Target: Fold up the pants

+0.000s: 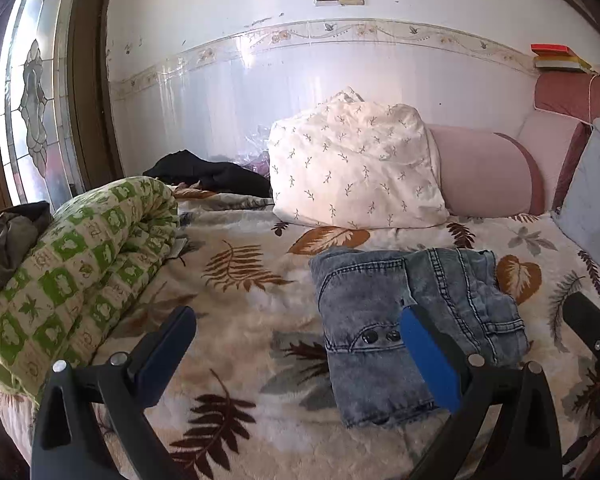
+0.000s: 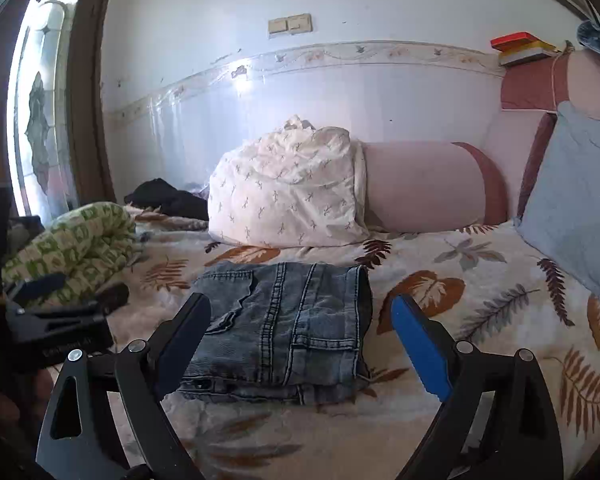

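A pair of washed blue jeans lies folded into a compact stack on the leaf-patterned blanket. My left gripper hovers open just in front of and left of the stack, nothing between its fingers. Its blue right pad overlaps the jeans in the picture. My right gripper stands wide open, raised in front of the stack, its pads clear of the denim. Each gripper shows in the other's view: the right gripper at the right edge, the left gripper at the left.
A rolled green-and-white quilt lies at the left. A white printed pillow and a pink bolster line the wall behind. A dark garment sits far left, and a blue cushion is on the right.
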### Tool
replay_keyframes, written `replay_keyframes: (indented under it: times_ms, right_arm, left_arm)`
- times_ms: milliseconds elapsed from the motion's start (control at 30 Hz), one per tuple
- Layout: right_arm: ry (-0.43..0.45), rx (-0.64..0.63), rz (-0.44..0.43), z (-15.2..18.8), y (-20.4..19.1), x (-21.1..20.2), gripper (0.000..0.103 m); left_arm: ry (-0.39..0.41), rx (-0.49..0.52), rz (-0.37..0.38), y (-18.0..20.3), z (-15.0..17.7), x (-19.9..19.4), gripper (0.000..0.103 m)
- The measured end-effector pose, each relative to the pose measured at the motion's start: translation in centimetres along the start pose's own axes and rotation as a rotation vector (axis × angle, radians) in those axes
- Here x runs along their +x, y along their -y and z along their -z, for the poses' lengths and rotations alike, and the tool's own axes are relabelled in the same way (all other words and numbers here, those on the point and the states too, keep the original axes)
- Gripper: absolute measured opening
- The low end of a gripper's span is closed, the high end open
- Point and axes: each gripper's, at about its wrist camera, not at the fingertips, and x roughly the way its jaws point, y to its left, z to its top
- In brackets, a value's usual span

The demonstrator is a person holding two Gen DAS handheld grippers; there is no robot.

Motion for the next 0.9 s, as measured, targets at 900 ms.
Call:
replay_keyframes:
  times_ms: [900]
  right_arm:
    - [-0.051,-0.015,-0.052,0.3,-0.6,2.0,0.092]
  left_arm:
    - [-0.019,0.019,0.008,0.0,-0.1,1.0,0.103]
